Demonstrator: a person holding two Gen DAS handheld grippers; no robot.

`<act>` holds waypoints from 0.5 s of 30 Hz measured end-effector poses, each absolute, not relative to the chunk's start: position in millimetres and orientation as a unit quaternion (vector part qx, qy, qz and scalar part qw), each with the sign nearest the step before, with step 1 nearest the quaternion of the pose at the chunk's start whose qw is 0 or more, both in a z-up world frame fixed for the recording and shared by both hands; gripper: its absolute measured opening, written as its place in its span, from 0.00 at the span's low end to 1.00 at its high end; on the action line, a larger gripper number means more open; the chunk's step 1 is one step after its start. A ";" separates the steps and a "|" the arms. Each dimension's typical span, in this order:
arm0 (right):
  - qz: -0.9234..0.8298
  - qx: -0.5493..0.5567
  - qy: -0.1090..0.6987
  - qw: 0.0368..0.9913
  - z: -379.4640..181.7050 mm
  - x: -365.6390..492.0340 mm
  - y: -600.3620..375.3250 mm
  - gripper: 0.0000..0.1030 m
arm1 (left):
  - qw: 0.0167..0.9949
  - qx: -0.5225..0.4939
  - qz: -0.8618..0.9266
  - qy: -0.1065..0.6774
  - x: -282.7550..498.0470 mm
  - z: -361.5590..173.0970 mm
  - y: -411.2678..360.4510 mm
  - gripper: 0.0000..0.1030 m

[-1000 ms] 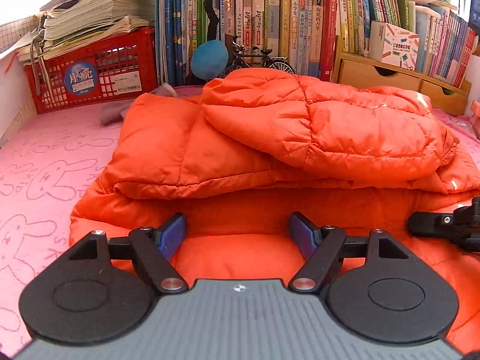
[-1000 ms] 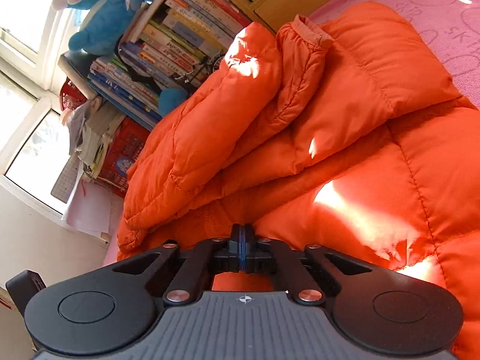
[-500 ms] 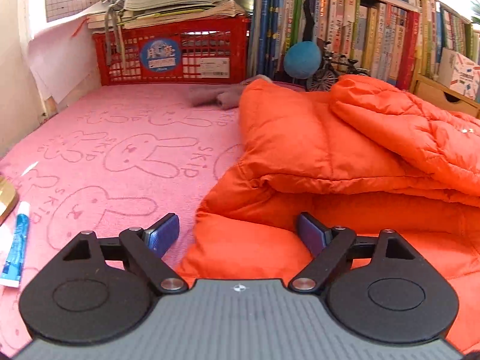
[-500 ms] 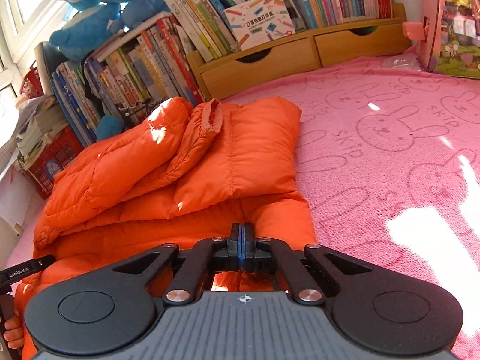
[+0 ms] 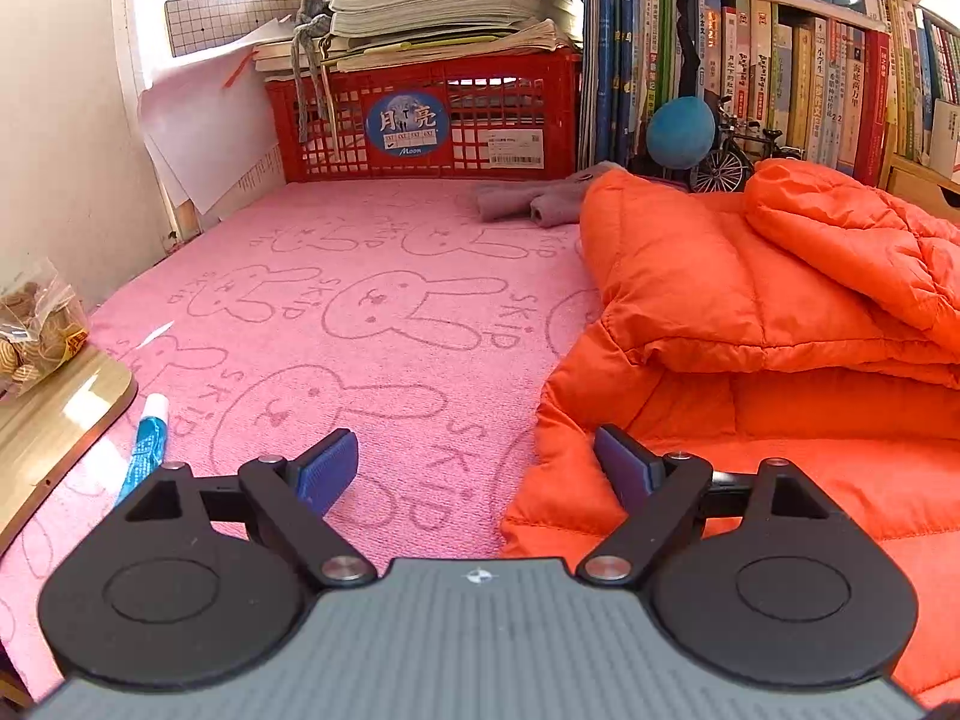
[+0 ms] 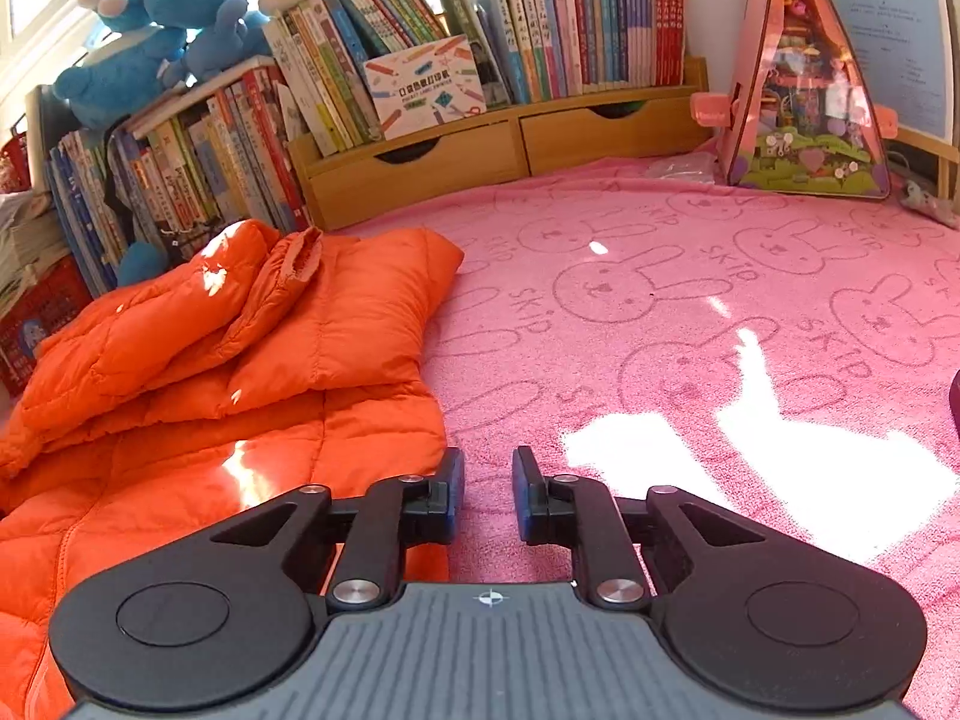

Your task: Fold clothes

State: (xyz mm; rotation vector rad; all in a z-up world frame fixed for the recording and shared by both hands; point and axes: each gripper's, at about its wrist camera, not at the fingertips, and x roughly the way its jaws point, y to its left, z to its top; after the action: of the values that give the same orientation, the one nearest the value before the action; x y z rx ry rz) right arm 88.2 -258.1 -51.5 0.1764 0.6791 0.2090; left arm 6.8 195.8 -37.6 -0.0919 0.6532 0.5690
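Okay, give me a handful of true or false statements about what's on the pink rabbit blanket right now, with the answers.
1. The orange jacket lies folded in layers on the pink blanket. True.
2. The left tool is clamped on the jacket. False: it is open, gripping nothing.
3. A red crate holds stacked papers. True.
4. The right tool holds a sleeve. False: its jaws are opening over bare blanket.
5. A blue tube lies on the jacket. False: it lies on the blanket.

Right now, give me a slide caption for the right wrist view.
Right gripper opening, empty, beside the folded orange jacket on the pink bunny-print mat.
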 end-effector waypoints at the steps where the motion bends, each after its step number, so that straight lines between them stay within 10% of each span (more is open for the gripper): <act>1: 0.109 0.071 0.321 0.938 -49.1 76.3 -261.4 0.57 | 0.911 -0.038 0.267 0.311 0.4 -35.5 193.0 0.84; 8: 0.213 0.003 0.280 0.936 -31.5 -23.1 -293.5 0.83 | 0.941 -0.016 0.192 0.280 -51.4 -20.6 168.7 0.83; 15: 0.242 0.035 0.328 0.912 -26.6 -66.9 -316.3 0.86 | 0.948 0.001 0.182 0.260 -73.5 -7.6 151.7 0.83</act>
State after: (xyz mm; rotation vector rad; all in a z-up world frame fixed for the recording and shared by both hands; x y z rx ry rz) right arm -66.9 -316.3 -26.6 0.0718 0.6765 0.4989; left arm -73.5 151.7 -7.6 0.0015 0.5294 0.3710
